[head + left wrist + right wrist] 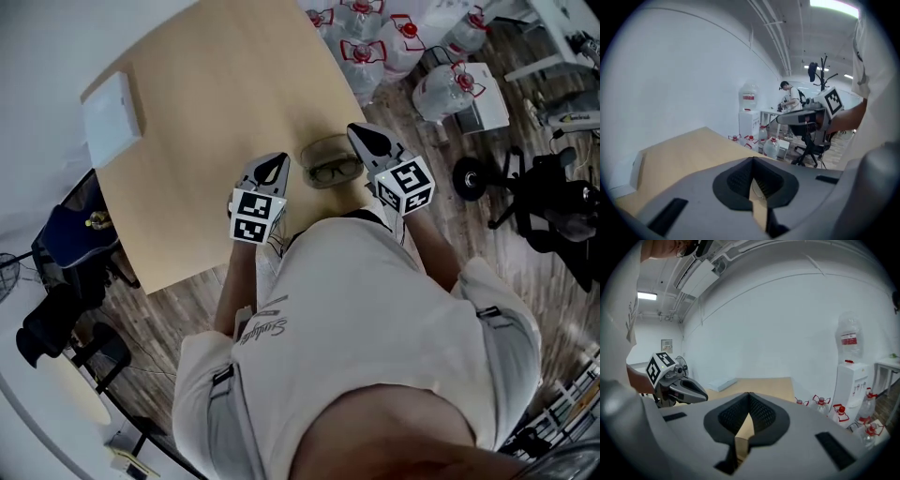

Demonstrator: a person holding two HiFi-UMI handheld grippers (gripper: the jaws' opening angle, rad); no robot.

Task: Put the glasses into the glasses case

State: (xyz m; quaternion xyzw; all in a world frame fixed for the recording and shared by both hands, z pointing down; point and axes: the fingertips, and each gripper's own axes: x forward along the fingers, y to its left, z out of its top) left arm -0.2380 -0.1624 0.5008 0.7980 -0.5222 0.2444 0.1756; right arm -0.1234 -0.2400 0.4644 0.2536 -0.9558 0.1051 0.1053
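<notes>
Glasses lie at the near edge of the bench, apparently in or on the open oval case; which of the two cannot be confirmed. Left tongs sit just left of the case, pressed together and holding nothing. Right tongs sit just right of it, likewise pressed together and empty. Judgement: the tongs flank the case, placed to seat the glasses or close it.

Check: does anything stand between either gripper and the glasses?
Nothing visible does. The glasses lie at the glasses case, with the left gripper and right gripper flanking them over the bare table.
</notes>
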